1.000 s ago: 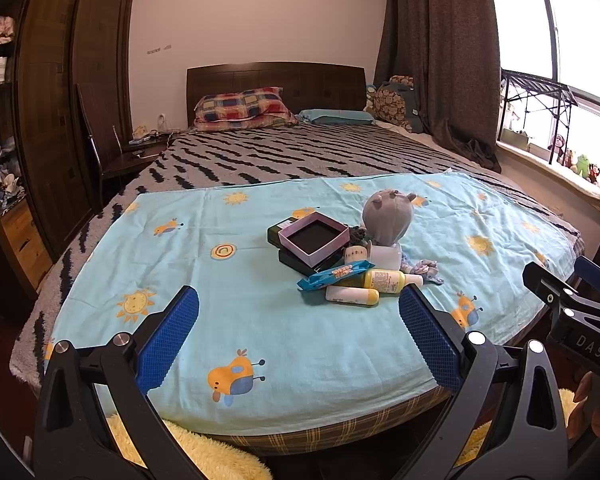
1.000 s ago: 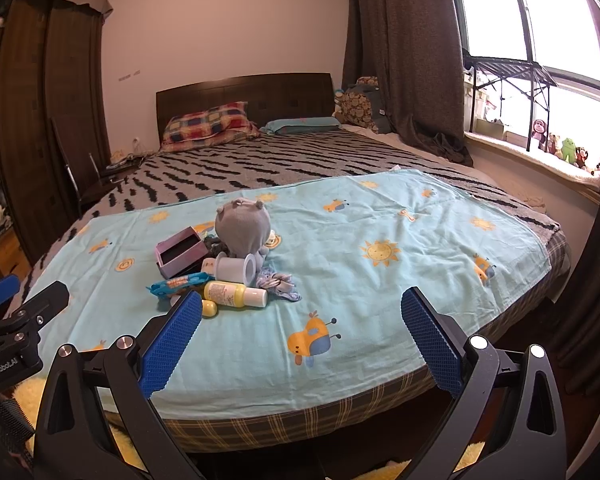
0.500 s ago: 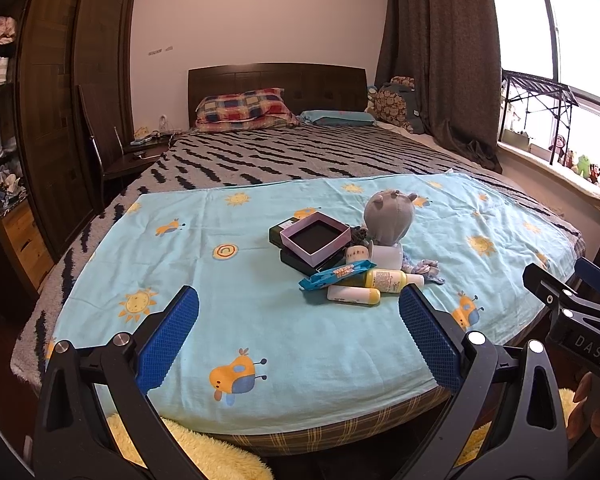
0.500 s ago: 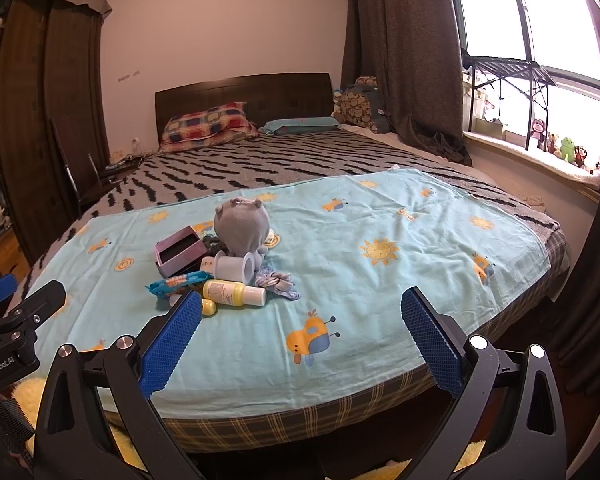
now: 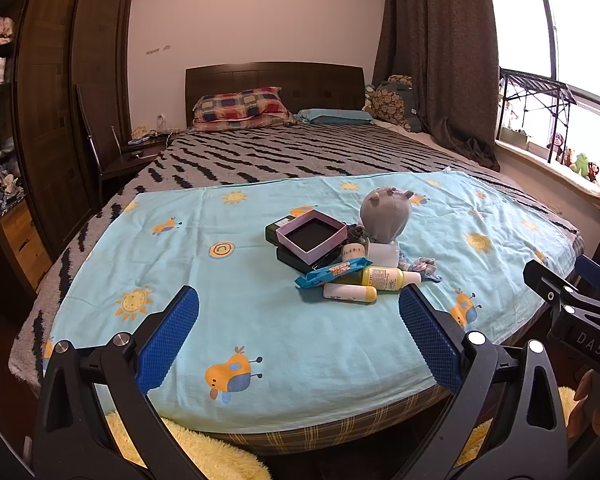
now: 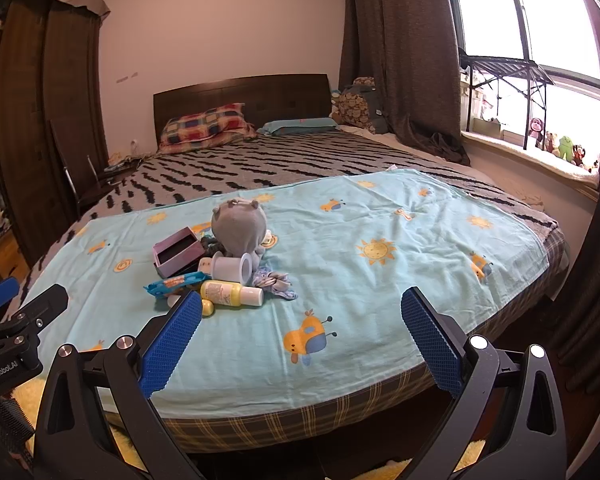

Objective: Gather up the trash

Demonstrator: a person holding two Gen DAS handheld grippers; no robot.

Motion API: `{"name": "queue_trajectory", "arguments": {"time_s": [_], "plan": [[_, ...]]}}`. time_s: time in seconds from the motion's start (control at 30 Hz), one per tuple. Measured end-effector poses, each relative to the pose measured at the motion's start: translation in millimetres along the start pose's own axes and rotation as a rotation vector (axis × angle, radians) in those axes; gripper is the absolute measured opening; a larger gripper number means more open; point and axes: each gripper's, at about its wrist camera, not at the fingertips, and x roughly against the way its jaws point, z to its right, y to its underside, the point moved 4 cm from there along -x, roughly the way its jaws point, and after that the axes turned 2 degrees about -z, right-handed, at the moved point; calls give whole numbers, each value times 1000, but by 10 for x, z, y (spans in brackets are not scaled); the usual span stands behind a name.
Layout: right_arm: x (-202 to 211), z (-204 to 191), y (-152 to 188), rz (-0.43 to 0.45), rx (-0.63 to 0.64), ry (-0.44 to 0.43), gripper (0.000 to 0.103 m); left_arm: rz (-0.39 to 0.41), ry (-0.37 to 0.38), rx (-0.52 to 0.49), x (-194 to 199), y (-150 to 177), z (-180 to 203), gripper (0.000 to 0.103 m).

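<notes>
The light-blue sheet (image 5: 260, 312) was soft matt cloth, the headboard (image 5: 274, 78) dark smooth wood. The snack wrapper (image 5: 332, 273) looked like glossy plastic film, the yellow lotion bottle (image 5: 382, 279) smooth plastic, the grey toy (image 5: 386, 215) plush.

Both tools are showing the same build. The left gripper (image 5: 298, 334) is wearing two black angular arms with triangular cut-outs, each ending in a blue pad (image 5: 168, 338) of gridded rubber, with round silver screws (image 5: 475, 337) sitting at the joints. The right gripper (image 6: 300, 338) is looking identical. White lettering is running along each black body: "DAS" at the far right of the left view, "GenRoboLAI" at the near left of the right view.
</notes>
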Motion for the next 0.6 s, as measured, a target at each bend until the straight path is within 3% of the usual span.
{"name": "queue_trajectory", "arguments": {"time_s": [0.6], "plan": [[1,7,5,0,0,-1,100,-5,5,-2,-14,33,26,95]]}}
